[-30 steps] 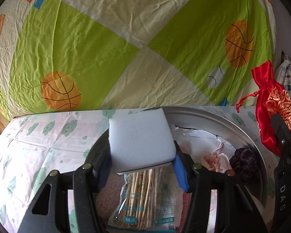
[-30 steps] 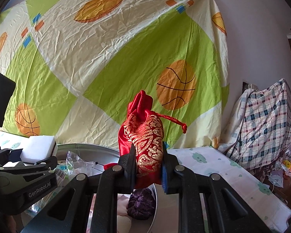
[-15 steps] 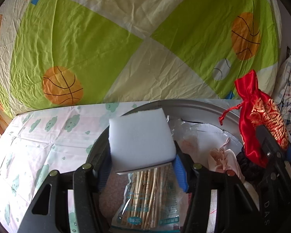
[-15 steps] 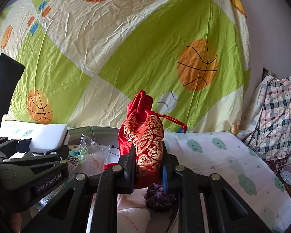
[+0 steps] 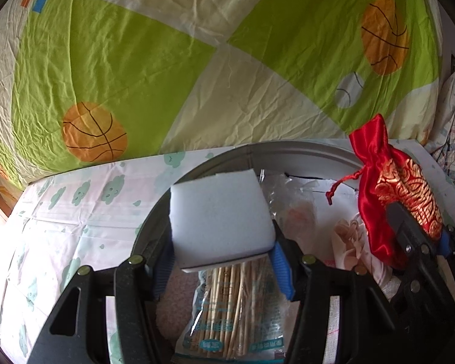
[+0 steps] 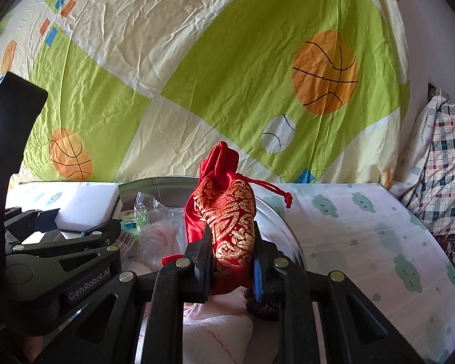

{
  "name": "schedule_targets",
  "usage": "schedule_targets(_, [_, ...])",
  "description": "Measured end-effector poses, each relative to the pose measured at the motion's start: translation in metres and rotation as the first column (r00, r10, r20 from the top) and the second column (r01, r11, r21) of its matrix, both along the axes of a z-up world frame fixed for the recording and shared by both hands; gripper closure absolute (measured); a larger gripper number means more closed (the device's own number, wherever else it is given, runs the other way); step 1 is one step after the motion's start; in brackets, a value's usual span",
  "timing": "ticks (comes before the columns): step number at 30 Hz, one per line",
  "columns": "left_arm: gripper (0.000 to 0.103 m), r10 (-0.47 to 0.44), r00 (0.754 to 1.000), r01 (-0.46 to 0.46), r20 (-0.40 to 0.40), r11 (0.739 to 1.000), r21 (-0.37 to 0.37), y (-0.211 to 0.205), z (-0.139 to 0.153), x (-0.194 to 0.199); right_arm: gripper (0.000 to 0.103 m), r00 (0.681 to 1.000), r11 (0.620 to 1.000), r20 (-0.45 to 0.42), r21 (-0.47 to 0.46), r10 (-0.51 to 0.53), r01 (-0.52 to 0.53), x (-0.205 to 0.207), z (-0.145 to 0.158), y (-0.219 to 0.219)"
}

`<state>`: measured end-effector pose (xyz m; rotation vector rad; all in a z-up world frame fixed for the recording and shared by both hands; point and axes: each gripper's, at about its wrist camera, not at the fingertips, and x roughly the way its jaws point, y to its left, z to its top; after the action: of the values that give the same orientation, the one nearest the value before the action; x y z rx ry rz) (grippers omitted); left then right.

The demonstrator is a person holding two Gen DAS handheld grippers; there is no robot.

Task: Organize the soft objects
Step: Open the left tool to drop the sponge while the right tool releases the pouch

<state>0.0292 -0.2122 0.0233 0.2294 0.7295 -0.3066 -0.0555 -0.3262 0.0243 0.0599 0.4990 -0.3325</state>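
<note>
Two grippers hang over the metal basin (image 5: 303,151) right now, each with something soft in it. The left gripper (image 5: 223,261) has the white sponge block (image 5: 220,209) between its blue pads, and its jaws are opening, so that block looks about ready to go. It sits above the basin's near-left rim, and if it tips as the pads let go it could bounce onto the cloud-print sheet (image 5: 60,212) instead of dropping inside.

Over on the other side, the right gripper (image 6: 230,261) is clamped tight on the red and gold drawstring pouch (image 6: 224,212), squeezing its lower half, neck standing up. Slippery satin, that; a loose squeeze and it slides out early. Its red cord (image 6: 273,189) dangles free and might snag on a finger.

Inside the basin: a packet of bamboo skewers (image 5: 233,306) right under the sponge, crinkled clear plastic bags (image 5: 288,194), something pale pink (image 5: 348,236), and a dark purple scrunchie (image 6: 259,305) beneath the pouch. Crowded already, so whatever lands may roll.
</note>
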Motion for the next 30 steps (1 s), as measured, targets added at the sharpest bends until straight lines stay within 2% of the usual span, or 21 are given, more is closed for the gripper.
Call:
schedule_targets(2, [0.039, -0.002, 1.0, 0.002, -0.005, 1.0, 0.012, -0.002, -0.001, 0.001, 0.077, 0.999, 0.999, -0.017, 0.021, 0.034, -0.034, 0.002, -0.001, -0.001])
schedule_targets(3, [0.032, -0.003, 1.0, 0.004, -0.007, 1.0, 0.023, -0.003, -0.001, 0.002, 0.074, 0.999, 0.998, -0.016, 0.037, 0.05, -0.049, 0.002, -0.001, -0.002])
schedule_targets(5, [0.026, -0.022, 0.999, 0.023, -0.026, 0.999, 0.042, -0.006, -0.004, 0.002, 0.064, 1.0, 0.999, 0.006, 0.043, 0.021, -0.022, -0.001, 0.0, -0.004])
schedule_targets(7, [0.013, -0.015, 1.0, 0.016, -0.016, 0.999, 0.042, -0.006, -0.002, 0.002, 0.043, 1.0, 0.999, 0.023, 0.039, -0.018, 0.017, -0.004, 0.002, -0.008])
schedule_targets(10, [0.002, 0.011, 0.999, -0.011, -0.043, 1.0, -0.006, 0.002, 0.0, 0.006, 0.029, 0.997, 0.997, 0.064, 0.077, -0.036, 0.031, -0.01, 0.005, -0.019])
schedule_targets(12, [0.0, 0.007, 0.998, -0.01, -0.058, 0.999, -0.05, 0.007, 0.002, 0.007, 0.027, 0.995, 0.995, 0.083, 0.092, -0.058, 0.051, -0.014, 0.007, -0.024])
schedule_targets(15, [0.0, 0.006, 0.999, -0.009, -0.031, 0.995, -0.104, 0.013, 0.006, 0.002, 0.027, 0.994, 0.993, 0.092, 0.103, -0.063, 0.053, -0.015, 0.008, -0.026])
schedule_targets(20, [0.0, 0.007, 1.0, -0.008, -0.013, 0.996, -0.094, 0.012, 0.006, 0.0, 0.027, 0.991, 0.995, 0.107, 0.08, -0.076, 0.068, -0.018, 0.01, -0.025])
schedule_targets(26, [0.0, 0.004, 1.0, -0.005, -0.008, 0.994, -0.107, 0.013, 0.007, 0.0, 0.027, 0.969, 0.99, 0.211, 0.075, -0.132, 0.119, -0.035, 0.021, -0.028])
schedule_targets(30, [0.0, 0.012, 1.0, -0.01, 0.018, 0.996, -0.089, 0.011, 0.007, -0.003, 0.024, 0.96, 0.984, 0.223, 0.074, -0.173, 0.16, -0.037, 0.021, -0.031])
